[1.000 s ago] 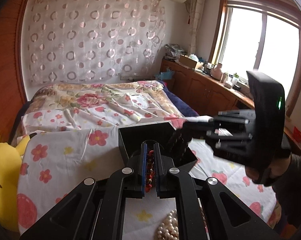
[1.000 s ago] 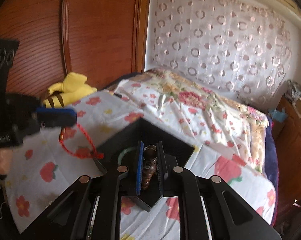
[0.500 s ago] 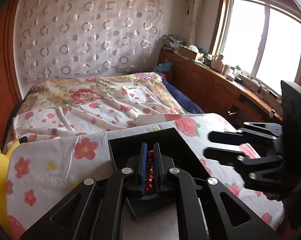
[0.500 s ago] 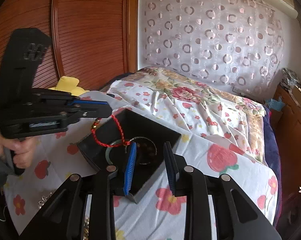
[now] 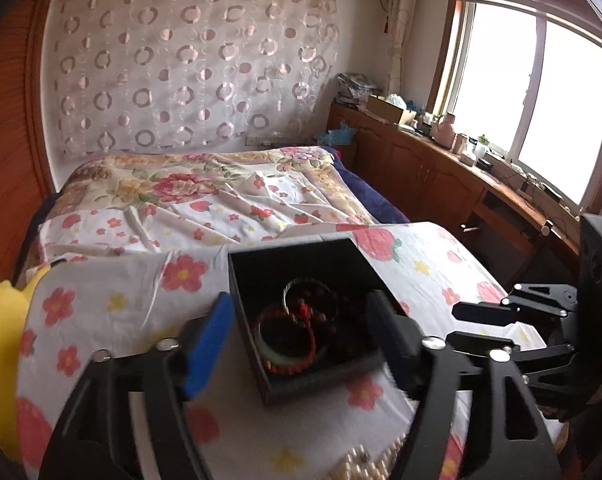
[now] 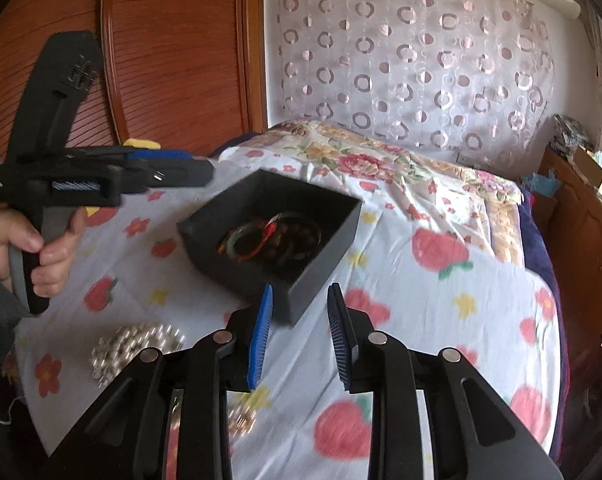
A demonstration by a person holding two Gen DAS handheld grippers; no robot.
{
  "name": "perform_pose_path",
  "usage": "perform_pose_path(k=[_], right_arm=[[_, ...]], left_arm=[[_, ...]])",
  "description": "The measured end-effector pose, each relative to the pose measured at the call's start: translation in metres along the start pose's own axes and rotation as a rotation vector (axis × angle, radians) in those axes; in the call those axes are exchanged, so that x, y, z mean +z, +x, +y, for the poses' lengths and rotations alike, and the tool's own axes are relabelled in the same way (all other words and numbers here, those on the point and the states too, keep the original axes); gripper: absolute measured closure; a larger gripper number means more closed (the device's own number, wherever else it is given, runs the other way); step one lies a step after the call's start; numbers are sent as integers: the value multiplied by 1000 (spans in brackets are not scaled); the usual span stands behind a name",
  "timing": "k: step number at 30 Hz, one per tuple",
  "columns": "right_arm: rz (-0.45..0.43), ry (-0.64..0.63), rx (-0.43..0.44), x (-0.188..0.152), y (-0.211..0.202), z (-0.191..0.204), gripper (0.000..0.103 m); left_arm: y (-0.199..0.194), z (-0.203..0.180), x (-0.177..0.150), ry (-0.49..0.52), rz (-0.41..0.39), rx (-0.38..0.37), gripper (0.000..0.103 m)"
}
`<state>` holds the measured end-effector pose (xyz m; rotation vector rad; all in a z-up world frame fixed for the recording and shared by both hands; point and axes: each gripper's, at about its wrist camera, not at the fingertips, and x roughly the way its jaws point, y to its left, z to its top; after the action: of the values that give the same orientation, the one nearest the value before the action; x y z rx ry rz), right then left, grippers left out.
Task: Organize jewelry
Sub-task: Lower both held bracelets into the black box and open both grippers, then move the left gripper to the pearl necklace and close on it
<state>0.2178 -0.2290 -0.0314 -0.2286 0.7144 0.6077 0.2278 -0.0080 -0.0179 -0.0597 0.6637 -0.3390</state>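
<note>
My left gripper [image 5: 301, 336] has just sprung its fingers wide and holds nothing, the black box [image 5: 257, 276] of bracelets [image 5: 297, 332] on the bed [image 5: 101, 304] at 12 o'clock between them, while my right gripper [image 6: 299, 332] stands part open, empty, with pearls [image 6: 137, 346] at 9 o'clock.

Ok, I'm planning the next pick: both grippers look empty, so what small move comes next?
Probably lower the right gripper toward the pearl strand lying on the sheet outside the black box. Its jaws stand open and empty, and the bracelets already lie in the box.
</note>
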Motion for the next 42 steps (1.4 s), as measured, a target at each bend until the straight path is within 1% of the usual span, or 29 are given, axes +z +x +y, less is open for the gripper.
perform_pose_path(k=[2, 8, 12, 17, 19, 20, 22, 24, 28, 33, 37, 39, 40, 41, 42], right_arm=[[15, 0, 1, -11, -3, 6, 72], [67, 23, 21, -45, -12, 21, 72], [100, 33, 37, -58, -12, 29, 72], [137, 48, 35, -69, -2, 35, 72], [141, 49, 32, -70, 1, 35, 74], [143, 54, 32, -70, 3, 36, 78], [146, 56, 34, -70, 6, 37, 81], [136, 40, 22, -69, 4, 39, 89], [104, 31, 19, -67, -7, 42, 89], [56, 60, 13, -63, -26, 33, 89], [53, 66, 7, -70, -35, 30, 89], [61, 69, 7, -76, -38, 30, 89], [65, 70, 5, -81, -39, 31, 89], [70, 68, 1, -86, -41, 32, 89], [73, 68, 0, -89, -42, 32, 89]], left_arm=[[-14, -2, -13, -9, -5, 21, 20], [-44, -3, -56, -38, 7, 29, 18], [-59, 0, -81, -55, 22, 46, 18], [-75, 4, -102, -77, 26, 57, 18], [-79, 3, -106, -78, 24, 64, 18], [-82, 3, -109, -79, 22, 67, 18], [-86, 2, -113, -82, 20, 66, 18], [-89, 2, -115, -85, 14, 71, 18], [-94, 2, -119, -89, 10, 72, 18], [-95, -1, -122, -82, 13, 68, 18], [-94, -10, -126, -58, 32, 63, 18], [-91, -15, -130, -41, 58, 54, 18], [-89, -17, -132, -33, 69, 46, 24], [-86, -19, -133, -26, 83, 36, 40], [-83, -22, -135, -19, 102, 27, 48]])
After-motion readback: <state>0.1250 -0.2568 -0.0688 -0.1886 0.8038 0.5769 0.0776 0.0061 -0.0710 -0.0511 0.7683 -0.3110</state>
